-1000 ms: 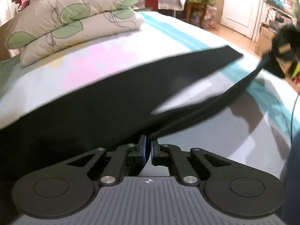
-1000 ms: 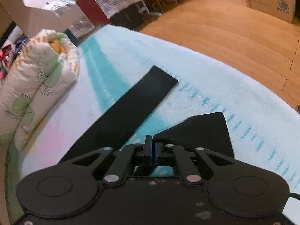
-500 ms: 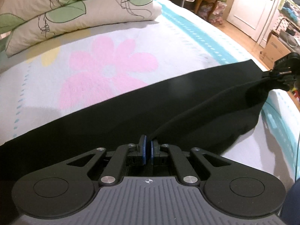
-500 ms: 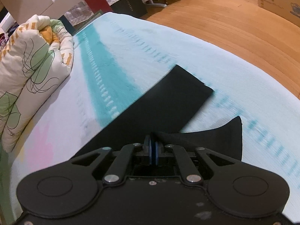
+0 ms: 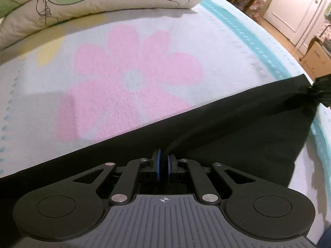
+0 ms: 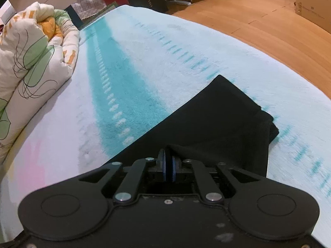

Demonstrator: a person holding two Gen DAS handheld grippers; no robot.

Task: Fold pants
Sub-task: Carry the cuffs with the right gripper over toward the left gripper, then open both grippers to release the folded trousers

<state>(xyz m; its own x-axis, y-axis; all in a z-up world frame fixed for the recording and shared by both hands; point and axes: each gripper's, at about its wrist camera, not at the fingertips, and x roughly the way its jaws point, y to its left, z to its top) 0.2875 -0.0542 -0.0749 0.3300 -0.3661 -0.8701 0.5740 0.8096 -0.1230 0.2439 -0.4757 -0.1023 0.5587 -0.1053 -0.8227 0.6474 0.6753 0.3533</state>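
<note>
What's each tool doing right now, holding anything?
Left tool: closed on a fold of the black pants.
Right tool: pads on the pants' edge, jaws starting to open.

Only one bit of print shows — dark lettering on a cardboard box [image 6: 312, 2] on the floor — too blurred to read.

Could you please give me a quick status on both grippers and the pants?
Left gripper pinching black pants. Right gripper jaws opening, fabric between them. One leg laid over the other on the blanket. Nothing in the way.
</note>
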